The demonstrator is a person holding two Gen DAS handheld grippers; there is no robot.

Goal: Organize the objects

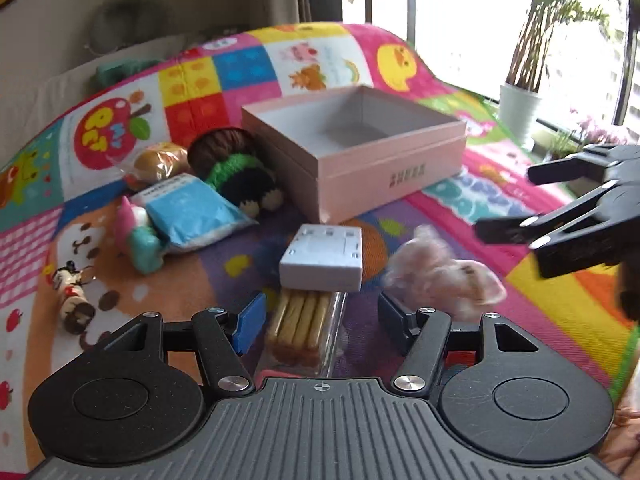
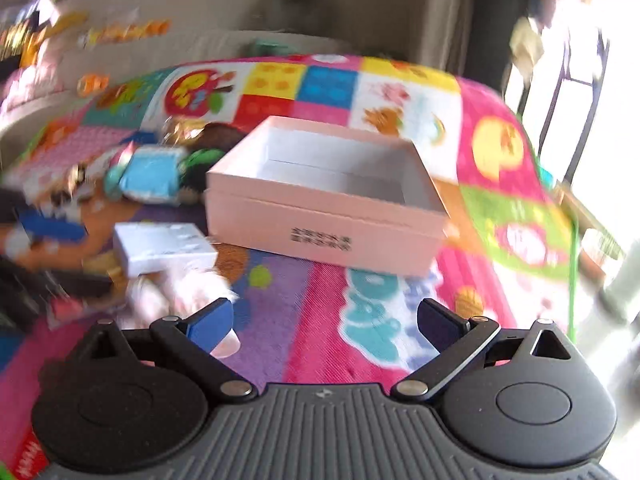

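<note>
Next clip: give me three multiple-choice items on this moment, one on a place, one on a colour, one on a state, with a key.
1. Where does the white box lie?
A. inside the pink box
B. on the play mat, nearer the left tool than the pink box
C. on the windowsill

2. What colour is the flat packet beside the crocheted toy?
A. blue
B. red
C. black

3. How is the pink box?
A. lidded
B. open and empty
C. open and full of toys

Key: B, it sits on the mat just beyond the left tool; A, its face is blue; B, its bare grey floor shows.
</note>
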